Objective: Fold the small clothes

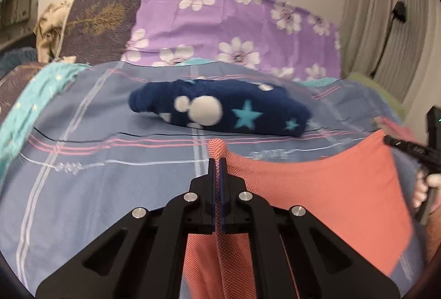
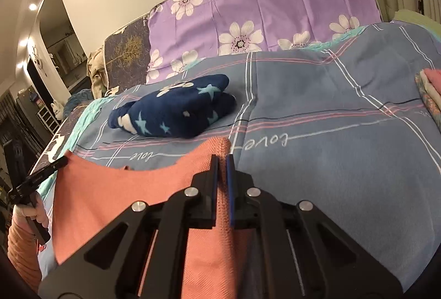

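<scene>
A blue-grey checked bedsheet (image 1: 96, 189) with pink and white lines and the word "love" printed on it covers the bed across the middle and lower part of both views. Behind it, in the upper centre, a purple floral cloth (image 1: 234, 23) drapes an upright backrest, with a dark tree-patterned cover (image 1: 102, 21) to its left. Pleated curtains (image 1: 386, 10) fill the upper right of the left wrist view.

A salmon-pink garment (image 1: 330, 194) hangs stretched across the lower part of both frames, lifted off the sheet between the 2 tools. Beyond it, in the centre of the left wrist view and centre-left of the right wrist view, lies a folded navy fleece garment (image 2: 176, 111) with stars and white dots, resting on the sheet and apart from the pink one. At the right edge of the right wrist view a small stack of folded clothes (image 2: 430, 95) sits on the sheet.

The left gripper (image 1: 217, 161), bottom centre of its view, is clamped together on a bunched corner of the pink garment. The right gripper (image 2: 222, 158), bottom centre of its view, pinches the opposite corner, cloth filling the narrow gap between its blue pads (image 2: 229, 189). A hand (image 2: 33, 213) holding the other tool shows at lower left of the right wrist view.
</scene>
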A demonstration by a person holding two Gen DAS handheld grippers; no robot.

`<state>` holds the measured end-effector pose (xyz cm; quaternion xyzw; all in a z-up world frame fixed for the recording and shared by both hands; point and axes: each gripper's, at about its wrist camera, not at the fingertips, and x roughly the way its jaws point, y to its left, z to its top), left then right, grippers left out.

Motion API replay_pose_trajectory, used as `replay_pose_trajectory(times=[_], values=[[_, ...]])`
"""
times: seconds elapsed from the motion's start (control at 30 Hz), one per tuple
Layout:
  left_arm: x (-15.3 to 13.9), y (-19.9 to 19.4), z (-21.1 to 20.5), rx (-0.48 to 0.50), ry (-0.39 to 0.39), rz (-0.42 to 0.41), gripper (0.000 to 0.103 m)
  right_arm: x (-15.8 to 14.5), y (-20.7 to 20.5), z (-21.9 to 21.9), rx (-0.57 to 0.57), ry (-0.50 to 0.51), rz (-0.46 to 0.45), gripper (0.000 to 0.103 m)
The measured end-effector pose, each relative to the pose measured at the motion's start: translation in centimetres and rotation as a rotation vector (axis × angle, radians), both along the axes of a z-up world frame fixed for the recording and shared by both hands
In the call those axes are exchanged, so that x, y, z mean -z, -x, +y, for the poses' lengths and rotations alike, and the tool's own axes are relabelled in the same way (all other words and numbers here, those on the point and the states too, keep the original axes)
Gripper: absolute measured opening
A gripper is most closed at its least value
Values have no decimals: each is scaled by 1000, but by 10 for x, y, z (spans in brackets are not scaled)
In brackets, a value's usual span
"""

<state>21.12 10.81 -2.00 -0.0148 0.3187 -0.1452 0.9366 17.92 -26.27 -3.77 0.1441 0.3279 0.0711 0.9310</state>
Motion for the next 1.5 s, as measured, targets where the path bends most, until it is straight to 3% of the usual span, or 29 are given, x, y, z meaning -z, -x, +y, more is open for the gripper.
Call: replay_pose_trajectory(times=[0.07, 0.17, 0.27, 0.4, 0.53, 0.6, 0.8, 0.9, 1.03, 1.1, 1.13, 1.2, 1.3, 1.4, 1.5], values=[[18, -17, -3, -32, -74, 30, 2, 19, -17, -1, 11, 7, 65, 6], [59, -32, -7, -20, -122, 162, 3, 46, -23, -3, 25, 4, 161, 13], [59, -23, -1, -24, -106, 148, 8, 49, -7, -8, 24, 1, 157, 14], [27, 10, 6, -2, -61, 77, 16, 31, 35, -9, -17, 25, 105, 17], [14, 73, 1, 103, -66, 55, 32, 23, 91, -7, -74, 36, 85, 24], [19, 104, 2, 123, -77, 65, 34, 28, 118, -6, -89, 50, 98, 26], [41, 179, 37, 65, -43, 132, 36, 47, 184, -12, -91, 42, 145, 28], [52, 203, 37, 101, -113, 149, 37, 53, 201, -13, -87, 30, 161, 32], [65, 205, 20, 148, -195, 146, 37, 55, 214, -11, -80, -1, 160, 34], [68, 199, 12, 143, -243, 135, 22, 54, 219, -8, -82, -4, 153, 34], [65, 196, 9, 122, -272, 124, 2, 53, 220, -6, -83, -2, 151, 35], [54, 200, 9, 75, -313, 90, 2, 50, 226, -2, -94, 16, 141, 35], [44, 210, 16, -20, -439, 59, 0, 49, 233, 1, -107, 48, 131, 36], [52, 212, 37, -56, -402, 114, 0, 54, 230, -3, -103, 47, 143, 37], [47, 218, 53, -84, -276, 124, 0, 59, 224, -3, -121, 28, 158, 38]])
